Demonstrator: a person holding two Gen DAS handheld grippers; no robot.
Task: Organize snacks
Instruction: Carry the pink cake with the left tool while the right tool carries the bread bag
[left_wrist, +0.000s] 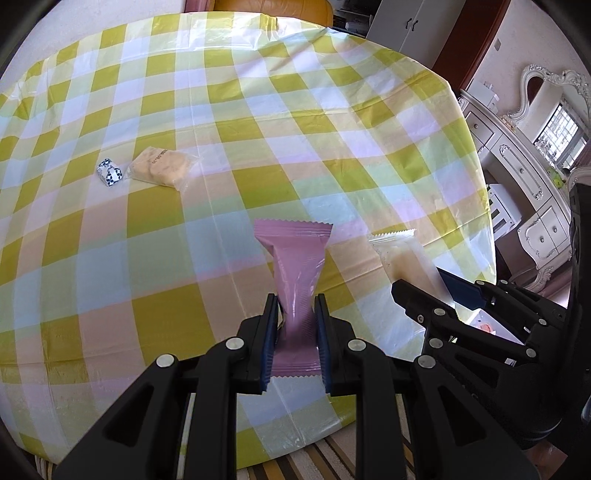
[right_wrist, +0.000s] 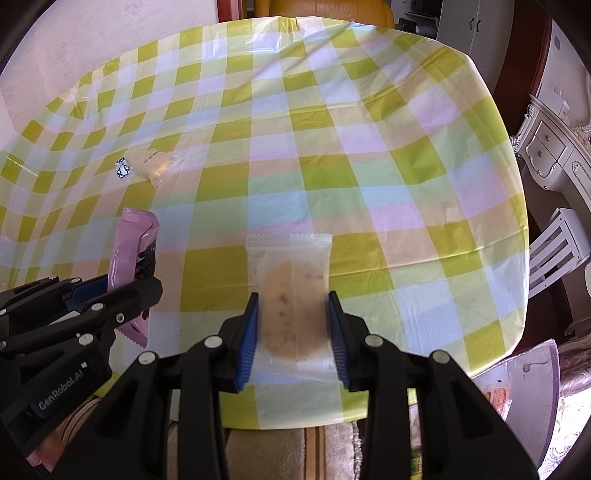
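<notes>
**Both grippers loaded, above counter**

Left gripper (left_wrist: 295, 332): fingers clenched on a pink snack bar (left_wrist: 297, 280), pinched at its waist and held off the checked counter (left_wrist: 258, 129). Right gripper (right_wrist: 293, 332): fingers grasping a clear-wrapped biscuit bar (right_wrist: 293, 295), also lifted. A small blue-white packet (left_wrist: 109, 172) and a yellow cake pack (left_wrist: 162, 166) lie touching, far left on the counter.

Pink packet (left_wrist: 295, 280), clear beige-filled packet (right_wrist: 293, 295), yellow-checked tablecloth (left_wrist: 258, 110).
</notes>
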